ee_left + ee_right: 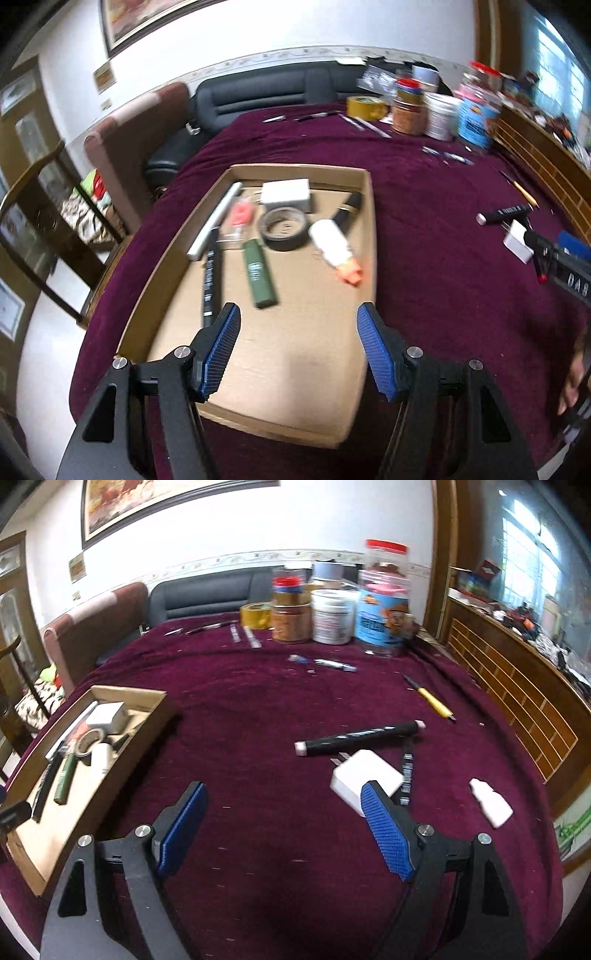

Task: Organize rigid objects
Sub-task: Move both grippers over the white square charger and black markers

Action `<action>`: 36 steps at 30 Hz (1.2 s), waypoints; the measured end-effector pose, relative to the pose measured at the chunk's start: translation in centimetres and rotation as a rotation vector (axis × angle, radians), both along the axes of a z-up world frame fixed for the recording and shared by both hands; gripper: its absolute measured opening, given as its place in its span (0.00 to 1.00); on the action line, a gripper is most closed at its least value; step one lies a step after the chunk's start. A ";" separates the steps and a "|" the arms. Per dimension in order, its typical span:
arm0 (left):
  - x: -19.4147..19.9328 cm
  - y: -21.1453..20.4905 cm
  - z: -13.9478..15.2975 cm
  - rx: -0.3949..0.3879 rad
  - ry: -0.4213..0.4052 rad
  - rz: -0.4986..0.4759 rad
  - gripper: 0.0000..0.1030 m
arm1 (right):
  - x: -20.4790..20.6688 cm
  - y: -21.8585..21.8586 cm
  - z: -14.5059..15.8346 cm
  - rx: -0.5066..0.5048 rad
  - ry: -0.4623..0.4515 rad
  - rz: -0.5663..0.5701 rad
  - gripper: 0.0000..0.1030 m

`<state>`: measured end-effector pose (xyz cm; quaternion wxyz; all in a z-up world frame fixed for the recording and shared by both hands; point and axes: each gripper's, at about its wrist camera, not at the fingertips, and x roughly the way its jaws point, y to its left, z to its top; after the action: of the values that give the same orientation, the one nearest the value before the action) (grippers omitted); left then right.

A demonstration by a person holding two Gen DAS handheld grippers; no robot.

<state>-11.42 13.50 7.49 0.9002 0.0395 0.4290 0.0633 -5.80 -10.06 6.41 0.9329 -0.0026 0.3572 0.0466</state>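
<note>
Two wrist views over a table w/ a dark maroon cloth (258,709).

Left view: the left gripper (297,314) hangs above a shallow cardboard tray (177,240), jaws about half open, nothing between the blue pads, touching nothing. Inside the tray, from 10 o'clock round to 2 o'clock: a white tube (216,219) along the left wall, a black marker (210,284) below it, a green lighter (259,273) at center, a tape roll (282,229), a white box (286,192) at 12 o'clock, a white glue bottle w/ orange cap (332,247), and a black cylinder (349,206) near the right wall. The near half of the tray floor is bare. At 3 o'clock, at the frame edge, the right gripper's black body (565,266) shows.

Right view: the right gripper (284,794) hovers over bare cloth, jaws wide apart and empty. Its right finger overlaps a white charger plug (364,775) in the picture at 2 o'clock; cannot tell if it touches. Just beyond the plug lies a black pen w/ white ends (360,736). A thin black strip (406,771) sits beside the plug. A small white bottle (491,801) lies at 3 o'clock, a yellow utility knife (432,699) at 1 o'clock. Jars and tubs (332,616) crowd the far edge at 12 o'clock. The tray is at 9 o'clock.
</note>
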 end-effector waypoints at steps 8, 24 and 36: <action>0.3 -3.7 -0.2 0.051 0.021 -0.057 0.58 | 2.3 -8.7 -1.8 0.096 0.121 -0.195 0.82; -0.6 -4.9 1.2 0.061 -0.067 -0.027 0.58 | 4.1 -10.5 -4.7 0.195 0.242 -0.166 0.82; -0.5 -3.6 1.8 0.025 -0.108 0.008 0.58 | 4.7 -3.5 -5.5 0.107 0.268 0.036 0.82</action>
<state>-11.95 9.90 9.26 0.9212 0.0453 0.3793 0.0744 -1.09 -13.59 0.90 0.8746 0.0468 0.4756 0.0821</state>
